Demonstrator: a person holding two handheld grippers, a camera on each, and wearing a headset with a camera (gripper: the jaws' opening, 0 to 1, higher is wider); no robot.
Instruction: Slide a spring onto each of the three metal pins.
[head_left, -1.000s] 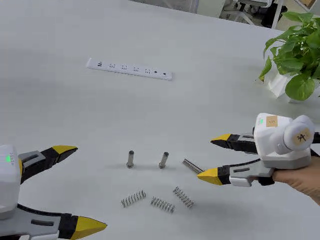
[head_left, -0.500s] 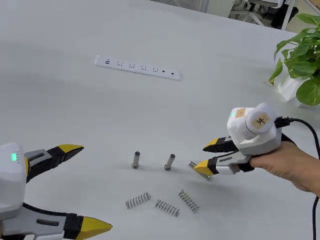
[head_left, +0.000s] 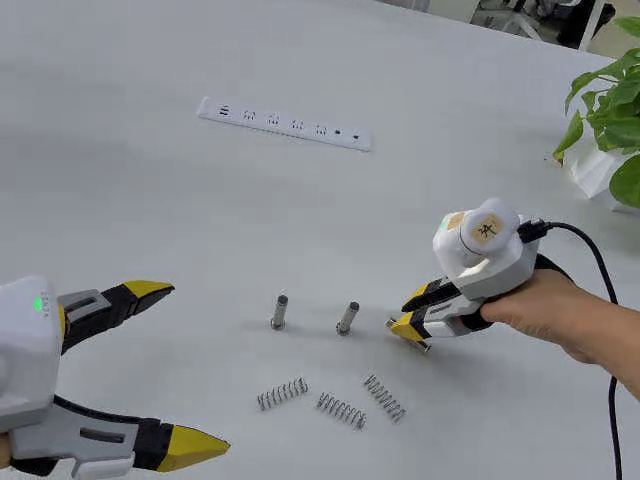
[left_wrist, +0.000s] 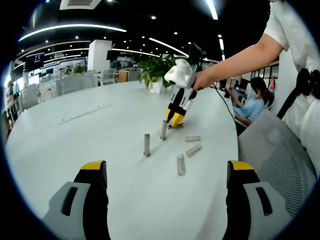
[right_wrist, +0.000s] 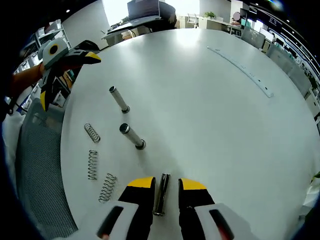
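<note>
Although the head view puts the right tool low on the surface, its body and the hand cover most of the lying pin, and I make out just a short metal end past the yellow tip. The right gripper view gives me what that one hides. There the lying pin runs lengthwise between the two narrowed jaws, with a sliver of surface showing on each side, so they straddle it without pinching it. From the head view I place the first upright pin and the second upright pin side by side just left of that tool. The left spring, middle spring and right spring lie loose in a row nearer me. My left tool hangs near the bottom left with its jaws spread wide around nothing. In the left gripper view the lying pin is too small to pick out under the right tool's tips.
</note>
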